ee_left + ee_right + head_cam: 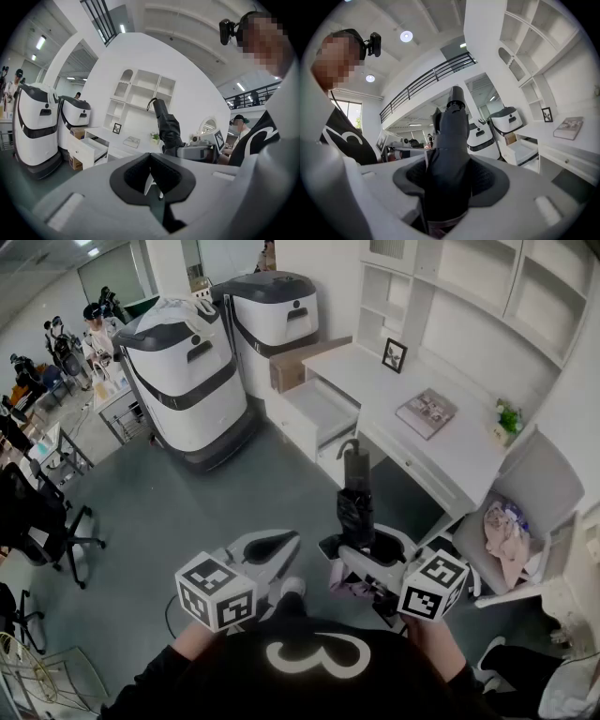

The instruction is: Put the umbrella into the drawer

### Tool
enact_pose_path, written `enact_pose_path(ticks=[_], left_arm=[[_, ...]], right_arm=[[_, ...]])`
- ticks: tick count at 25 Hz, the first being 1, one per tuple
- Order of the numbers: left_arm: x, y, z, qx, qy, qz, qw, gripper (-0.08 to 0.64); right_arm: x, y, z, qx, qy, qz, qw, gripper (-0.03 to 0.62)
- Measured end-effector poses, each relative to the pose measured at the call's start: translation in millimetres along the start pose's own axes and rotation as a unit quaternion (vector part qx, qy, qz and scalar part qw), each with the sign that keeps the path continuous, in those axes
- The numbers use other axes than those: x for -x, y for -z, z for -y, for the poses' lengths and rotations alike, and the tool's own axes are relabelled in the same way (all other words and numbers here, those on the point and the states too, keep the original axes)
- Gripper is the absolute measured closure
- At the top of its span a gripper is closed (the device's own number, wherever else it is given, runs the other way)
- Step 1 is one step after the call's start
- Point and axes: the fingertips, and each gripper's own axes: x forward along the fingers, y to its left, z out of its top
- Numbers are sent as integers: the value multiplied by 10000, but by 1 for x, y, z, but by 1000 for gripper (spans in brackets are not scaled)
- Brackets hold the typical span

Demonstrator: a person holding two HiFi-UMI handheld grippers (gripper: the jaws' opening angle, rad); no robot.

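My right gripper (361, 545) is shut on a folded black umbrella (354, 495), which stands nearly upright with its hooked handle on top. In the right gripper view the umbrella (450, 154) fills the space between the pads of the right gripper (450, 185). My left gripper (281, 542) is beside it on the left, apart from it, with its jaws together and nothing in them; its own view shows the left gripper (152, 180) with the umbrella (168, 124) off to the right. The white drawer (323, 409) stands pulled open ahead, in the desk unit.
Two large white-and-black machines (187, 371) stand left of the drawer, a cardboard box (300, 362) behind it. On the white desk (375, 381) are a picture frame (395, 354), a book (427, 412) and a small plant (507, 418). A chair with cloth (511, 521) is right.
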Motion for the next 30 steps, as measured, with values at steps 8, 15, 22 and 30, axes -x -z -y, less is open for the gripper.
enact_pose_path(ticks=[8, 15, 22, 30], left_arm=[[-7, -1, -13, 61, 13, -1, 10000, 551], [-37, -3, -30, 23, 133, -58, 9999, 551], [-82, -9, -56, 16, 324, -169, 9993, 551], [-136, -23, -110, 105, 559, -326, 9979, 551]], right_arm=[[-8, 1, 13, 40, 115, -64, 9999, 367], [-14, -1, 44, 145, 302, -17, 9994, 367], [-21, -1, 93, -47, 578, -42, 9983, 367], [-60, -14, 155, -135, 788, -185, 9966, 367]])
